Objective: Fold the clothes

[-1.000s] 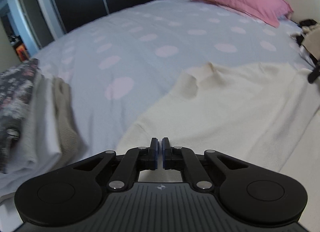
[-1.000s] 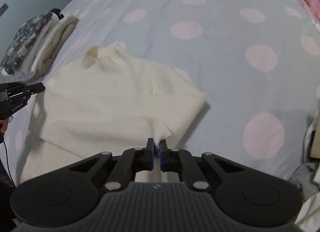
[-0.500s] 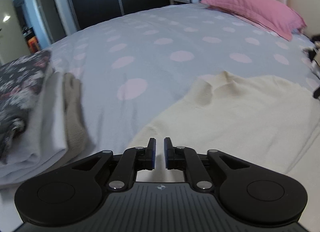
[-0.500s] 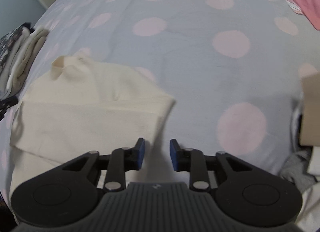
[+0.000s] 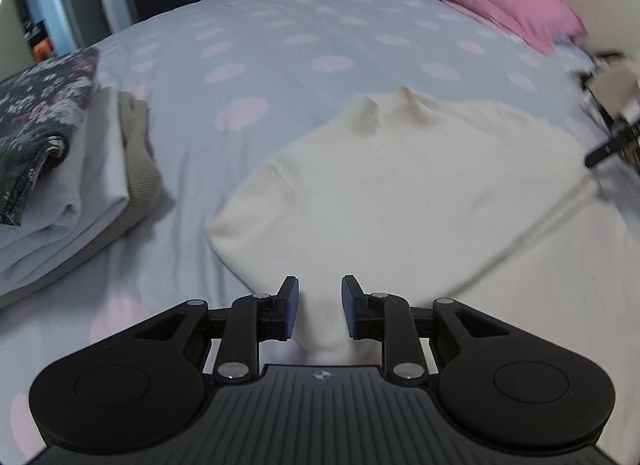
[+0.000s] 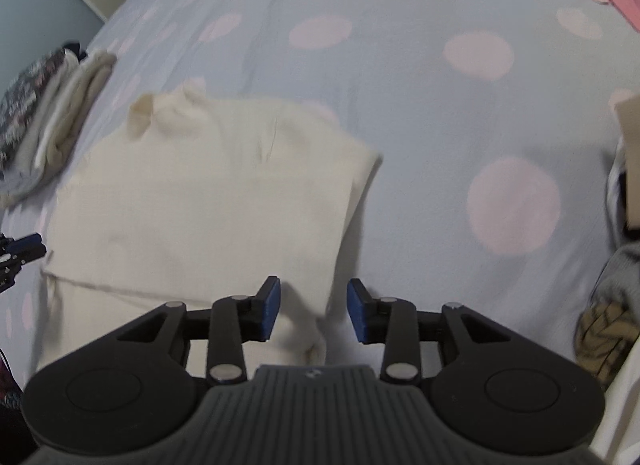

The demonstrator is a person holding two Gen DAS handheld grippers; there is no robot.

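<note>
A cream sweater [image 5: 400, 193] [image 6: 208, 201] lies flat on the dotted bedspread [image 5: 280, 49], collar away from me and both sleeves folded in over the body. My left gripper [image 5: 318, 307] stands open just over the sweater's near left fold, with nothing between its fingers. My right gripper [image 6: 313, 313] is open too, hovering over the sweater's near right corner. In the right wrist view the left gripper's tip [image 6: 24, 249] pokes in at the left edge. The other gripper's tip [image 5: 608, 147] shows blurred at the right edge of the left wrist view.
A stack of folded clothes [image 5: 60, 169] [image 6: 44, 125], floral piece on top, sits left of the sweater. A pink pillow [image 5: 492, 1] lies at the head of the bed. Unfolded garments [image 6: 612, 305] are heaped at the right, beside a cardboard piece [image 6: 630, 169].
Both grippers were shut on the sweater a second ago. They have since let it go, opened wide and drawn back; the sweater now rests folded on the bed.
</note>
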